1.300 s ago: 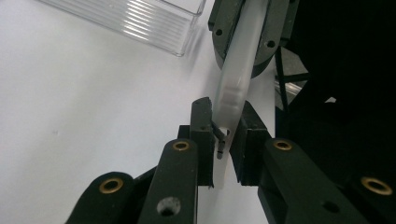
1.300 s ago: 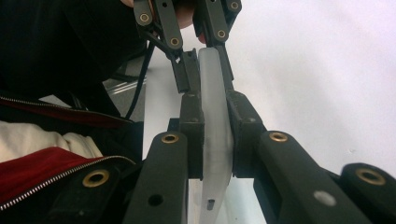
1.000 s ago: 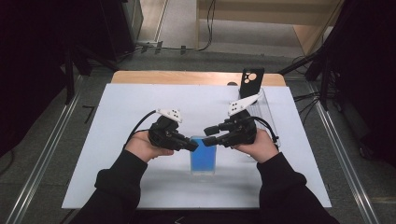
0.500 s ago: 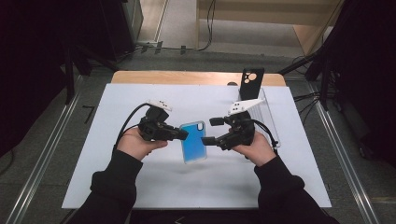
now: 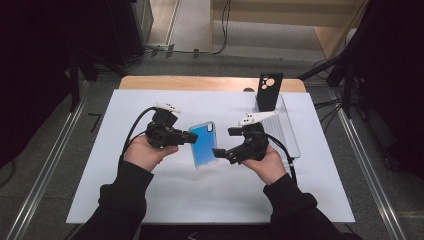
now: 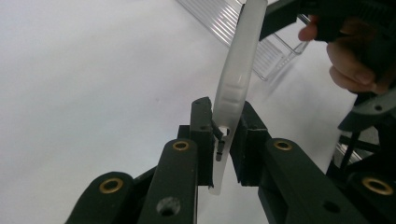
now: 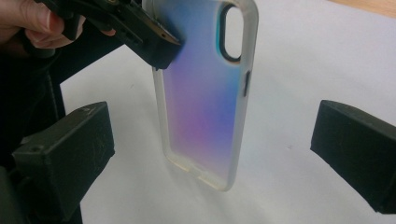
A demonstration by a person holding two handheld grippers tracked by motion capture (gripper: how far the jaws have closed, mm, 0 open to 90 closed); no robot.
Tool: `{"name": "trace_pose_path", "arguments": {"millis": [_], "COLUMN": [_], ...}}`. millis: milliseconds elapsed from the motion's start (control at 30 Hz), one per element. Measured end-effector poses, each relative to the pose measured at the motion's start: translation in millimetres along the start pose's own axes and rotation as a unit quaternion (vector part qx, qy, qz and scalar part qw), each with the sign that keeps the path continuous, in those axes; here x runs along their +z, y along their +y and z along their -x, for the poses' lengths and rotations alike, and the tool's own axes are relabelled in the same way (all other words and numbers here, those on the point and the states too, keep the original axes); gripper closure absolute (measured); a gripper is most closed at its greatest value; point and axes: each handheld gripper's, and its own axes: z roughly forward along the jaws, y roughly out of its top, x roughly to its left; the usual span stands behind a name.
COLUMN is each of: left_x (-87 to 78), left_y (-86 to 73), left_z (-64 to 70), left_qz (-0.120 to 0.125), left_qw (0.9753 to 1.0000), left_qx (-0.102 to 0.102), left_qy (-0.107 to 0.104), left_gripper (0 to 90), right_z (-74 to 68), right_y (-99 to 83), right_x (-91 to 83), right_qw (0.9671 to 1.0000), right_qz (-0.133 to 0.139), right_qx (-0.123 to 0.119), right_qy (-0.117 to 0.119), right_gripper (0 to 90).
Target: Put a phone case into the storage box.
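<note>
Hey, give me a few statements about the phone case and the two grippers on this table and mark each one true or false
1. The left gripper is clamped on the edge of the blue phone case. True.
2. The right gripper is shut on the case. False: its jaws stand wide apart, not touching it.
3. The case lies flat on the white table cover. False: it is held up off it.
4. A black phone case stands upright at the far end of the clear tray. True.
</note>
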Motion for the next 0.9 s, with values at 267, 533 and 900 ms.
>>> {"name": "trace_pose_path", "arguments": {"millis": [267, 533, 900], "left_x": [2.7, 6.2, 12.5], "left_y": [2.0, 2.0, 2.7], "left_z": [3.5, 5.1, 14.7], "left_qz": [0.007, 0.013, 0.015], "left_qw": [0.9997, 0.9992, 0.9988], "left_qx": [-0.012, -0.028, -0.038], "left_qy": [0.019, 0.027, 0.026], "left_gripper": [80.9, 80.8, 80.8], "right_z": [-9.9, -17.6, -25.7], "right_y": [-3.8, -8.3, -13.5], "right_x": [7.2, 18.2, 34.5], "right_qw": [0.9992, 0.9951, 0.9910], "right_qz": [0.009, 0.023, 0.017], "right_qx": [0.019, 0.049, 0.062], "right_qy": [-0.035, -0.083, -0.117], "right_gripper": [0.0, 0.0, 0.0]}}
